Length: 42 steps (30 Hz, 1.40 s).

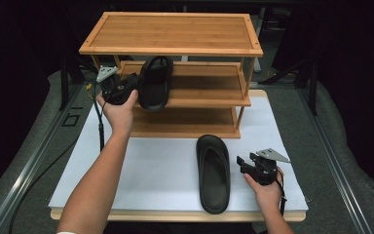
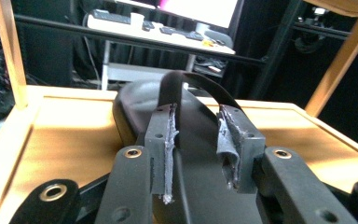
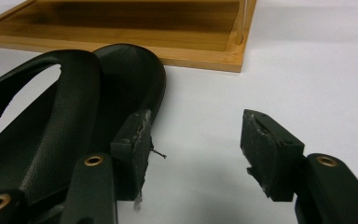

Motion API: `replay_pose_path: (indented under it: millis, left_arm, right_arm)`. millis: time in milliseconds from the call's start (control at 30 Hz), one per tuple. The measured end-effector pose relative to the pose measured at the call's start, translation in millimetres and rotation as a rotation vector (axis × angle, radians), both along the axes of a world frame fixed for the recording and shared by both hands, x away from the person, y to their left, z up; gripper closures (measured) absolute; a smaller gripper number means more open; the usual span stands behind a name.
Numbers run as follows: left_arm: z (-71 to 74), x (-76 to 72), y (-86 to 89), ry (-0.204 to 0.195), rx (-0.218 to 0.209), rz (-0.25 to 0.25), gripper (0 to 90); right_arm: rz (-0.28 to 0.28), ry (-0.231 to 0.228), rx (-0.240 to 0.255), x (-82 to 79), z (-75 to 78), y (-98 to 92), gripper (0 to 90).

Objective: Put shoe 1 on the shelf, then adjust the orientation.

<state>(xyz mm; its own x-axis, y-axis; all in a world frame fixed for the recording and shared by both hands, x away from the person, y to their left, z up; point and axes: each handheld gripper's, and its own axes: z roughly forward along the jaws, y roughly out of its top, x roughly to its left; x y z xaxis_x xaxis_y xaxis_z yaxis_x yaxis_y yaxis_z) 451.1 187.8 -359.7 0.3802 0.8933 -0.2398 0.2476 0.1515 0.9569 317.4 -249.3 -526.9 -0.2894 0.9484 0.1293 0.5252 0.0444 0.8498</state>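
Left tongs [image 1: 135, 84] mostly hidden in the high view behind the hand [image 1: 118, 111] and the grey three-cornered plate, so jaw state unreadable there; the left gripper view settles it: both black jaws clamp the edge of a black rubber slide sandal [image 2: 186, 140], closed on it, worn grey pads pressed to either side of the sole wall. That sandal [image 1: 155, 84] sits on the middle shelf of a three-tier bamboo shoe rack [image 1: 175, 34], ahead of the left tongs, heel end overhanging the shelf front; its toe end is cut off by the top shelf from above. Strap arches just past the jaw tips. Blurred desk and monitor behind the rack, too soft to detail. Right tongs [image 3: 193, 144] open wide, nothing between the jaws, over the white-covered worktop [image 3: 307, 70]. Second black slide sandal [image 3: 56, 121] lies flat just beside the right tongs' left jaw, touching or nearly touching, cannot tell which; cut off at the frame edge there, whole in the high view [image 1: 213, 173]. Rack's bottom shelf lies beyond the right tongs. Right hand [image 1: 265, 190] partly cropped at the bottom.
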Motion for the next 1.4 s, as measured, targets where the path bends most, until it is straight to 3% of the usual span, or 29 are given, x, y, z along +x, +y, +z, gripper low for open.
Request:
replay_pose_path:
  millis: [267, 333, 400, 533, 700, 833, 867, 900, 933, 967, 1000, 1033, 1067, 1133, 1167, 1200, 1400]
  left_arm:
    - [2.1, -29.1, 9.1, -0.016, 0.009, -0.041, 65.8]
    - [-0.6, -42.5, 14.5, -0.027, 0.000, -0.053, 65.4]
    - [-2.8, -48.8, 16.7, -0.032, -0.005, -0.051, 65.4]
    - [-11.1, -65.3, 21.8, -0.025, 0.035, -0.075, 63.8]
    - [-19.0, -72.3, 27.2, -0.011, 0.049, -0.079, 63.3]
    - [-26.5, -84.5, 29.8, -0.015, 0.066, -0.087, 63.2]
    - [-33.4, -93.6, 31.4, -0.017, 0.077, -0.099, 63.2]
    - [-33.4, -93.6, 31.4, -0.017, 0.077, -0.099, 63.1]
    - [-42.9, -105.0, 35.8, -0.015, 0.080, -0.089, 63.1]
    - [-42.9, -105.0, 35.8, -0.015, 0.080, -0.089, 62.5]
    - [-53.6, -113.4, 41.7, -0.009, 0.040, -0.084, 62.1]
    - [-53.6, -113.4, 41.7, -0.009, 0.040, -0.084, 61.5]
    - [-63.3, -118.7, 47.6, 0.007, 0.033, -0.082, 61.0]
    - [-74.6, -120.3, 52.7, 0.044, 0.036, -0.080, 60.9]
    - [-74.6, -120.3, 52.7, 0.044, 0.036, -0.080, 60.7]
    - [-80.9, -119.3, 55.3, 0.076, 0.052, -0.084, 60.7]
    - [-89.9, -123.7, 60.7, 0.082, 0.067, -0.107, 57.7]
  right_arm:
    - [-0.014, -0.011, -0.014, -2.3, 1.7, 4.2, 41.4]
    - [0.004, -0.027, -0.013, -3.7, 2.6, 6.1, 42.9]
    - [0.018, -0.014, -0.011, -4.7, 3.7, 6.1, 43.0]
    - [0.023, -0.044, -0.021, -8.4, 6.8, 11.8, 41.8]
    - [0.049, -0.039, -0.013, -10.6, 8.1, 14.9, 45.9]
    - [0.061, -0.026, -0.034, -11.3, 7.3, 17.7, 51.3]
    - [0.066, -0.030, -0.041, -12.5, 7.7, 19.3, 54.6]
    - [0.066, -0.030, -0.041, -12.5, 7.7, 19.3, 54.6]
    - [0.074, -0.035, -0.036, -14.3, 9.1, 20.8, 55.4]
    - [0.078, -0.042, -0.028, -15.2, 9.8, 22.0, 55.4]
    - [0.084, -0.043, -0.027, -16.5, 10.9, 22.9, 55.4]
    - [0.094, -0.045, -0.025, -17.8, 12.1, 23.9, 55.4]
    - [0.096, -0.052, -0.022, -19.1, 13.0, 25.5, 55.4]
    - [0.111, -0.064, -0.025, -21.4, 15.3, 27.0, 55.3]
    - [0.111, -0.064, -0.025, -21.4, 15.3, 27.0, 55.3]
    - [0.113, -0.078, -0.018, -22.3, 15.9, 28.6, 55.2]
    - [0.127, -0.062, 0.004, -23.6, 16.4, 30.8, 56.2]
